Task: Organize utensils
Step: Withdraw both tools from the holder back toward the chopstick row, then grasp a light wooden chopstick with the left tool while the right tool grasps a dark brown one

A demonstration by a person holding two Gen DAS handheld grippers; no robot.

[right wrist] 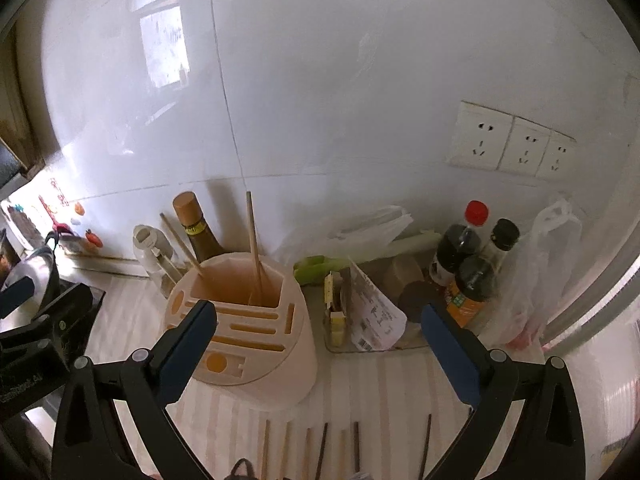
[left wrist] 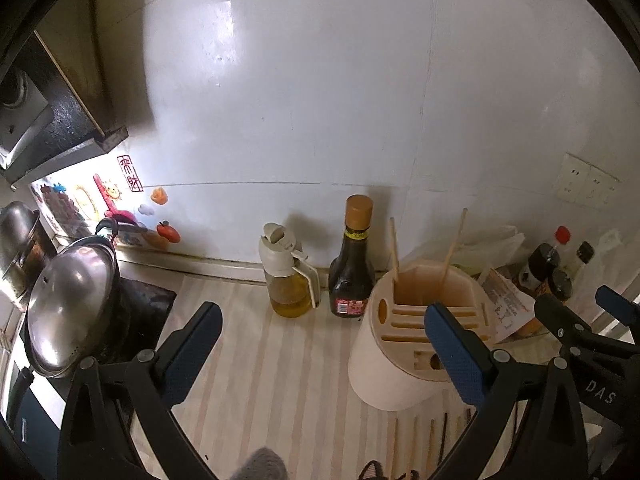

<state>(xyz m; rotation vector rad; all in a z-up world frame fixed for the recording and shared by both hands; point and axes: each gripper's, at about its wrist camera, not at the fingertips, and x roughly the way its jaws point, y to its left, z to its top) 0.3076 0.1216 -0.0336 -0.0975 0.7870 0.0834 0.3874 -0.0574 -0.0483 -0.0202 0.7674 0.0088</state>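
Note:
A cream utensil holder [left wrist: 394, 364] [right wrist: 260, 376] stands on the striped counter with two light chopsticks [left wrist: 452, 250] [right wrist: 253, 240] upright in its back compartment. Several more chopsticks, light and dark [left wrist: 430, 446] [right wrist: 322, 450], lie flat on the counter in front of it. My left gripper [left wrist: 322, 322] is open and empty, hovering above the counter with its right finger over the holder. My right gripper [right wrist: 320, 320] is open and empty, above the holder's right side. The right gripper also shows at the right edge of the left wrist view [left wrist: 580, 308].
A soy sauce bottle [left wrist: 352, 264] and an oil dispenser [left wrist: 286, 272] stand by the wall. A lidded steel pot [left wrist: 66, 300] sits on the stove at left. Sauce bottles [right wrist: 468, 264], plastic bags [right wrist: 536, 272] and a tray with packets [right wrist: 360, 312] crowd the right.

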